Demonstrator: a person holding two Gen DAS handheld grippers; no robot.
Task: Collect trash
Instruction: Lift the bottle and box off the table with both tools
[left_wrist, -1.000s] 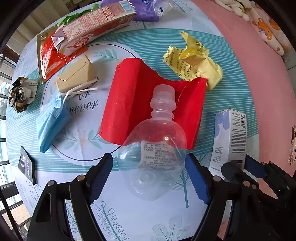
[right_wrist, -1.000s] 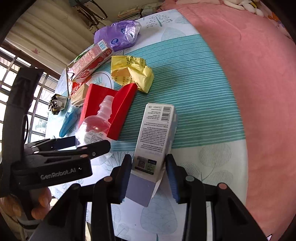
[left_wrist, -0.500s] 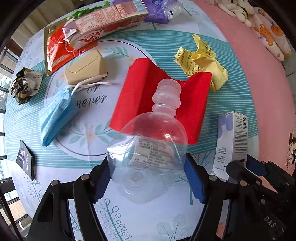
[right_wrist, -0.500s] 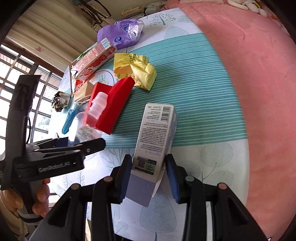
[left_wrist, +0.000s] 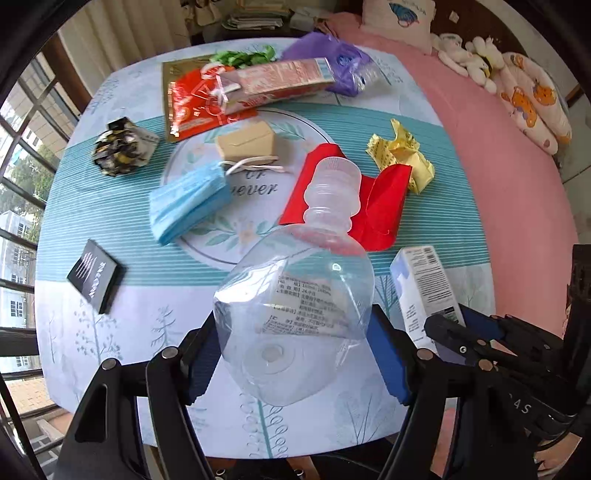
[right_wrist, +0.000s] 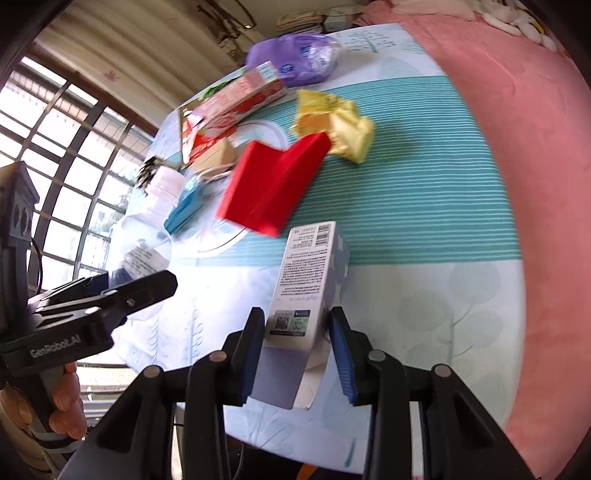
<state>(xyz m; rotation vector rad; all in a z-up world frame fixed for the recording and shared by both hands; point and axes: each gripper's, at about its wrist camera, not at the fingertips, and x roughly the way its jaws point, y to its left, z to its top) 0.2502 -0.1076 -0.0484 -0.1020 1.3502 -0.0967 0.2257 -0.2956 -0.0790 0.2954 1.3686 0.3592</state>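
Note:
A clear plastic bottle (left_wrist: 295, 295) with a white label hangs above the table, neck pointing away. My left gripper (left_wrist: 295, 350) is shut on its wide body, a blue pad pressing each side. In the right wrist view the bottle (right_wrist: 147, 236) and left gripper (right_wrist: 110, 295) are at the left, with a person's hand on the handle. My right gripper (right_wrist: 295, 332) is shut on a white printed box (right_wrist: 310, 280), its jaws closing a little tighter. The box (left_wrist: 424, 284) and right gripper (left_wrist: 461, 332) also show at the right of the left wrist view.
On the patterned tablecloth (left_wrist: 110, 332) lie a red folded card (left_wrist: 373, 199), yellow wrapper (left_wrist: 402, 158), blue mask (left_wrist: 188, 199), tan box (left_wrist: 247, 144), red-white carton (left_wrist: 273, 81), purple bag (left_wrist: 332, 62), crumpled dark wrapper (left_wrist: 118, 151) and black card (left_wrist: 94, 280). A pink bed (left_wrist: 517, 184) borders the right.
My left gripper closed on the bottle and lifted it off the red card, so more of the table shows. My right gripper rose slightly with the box.

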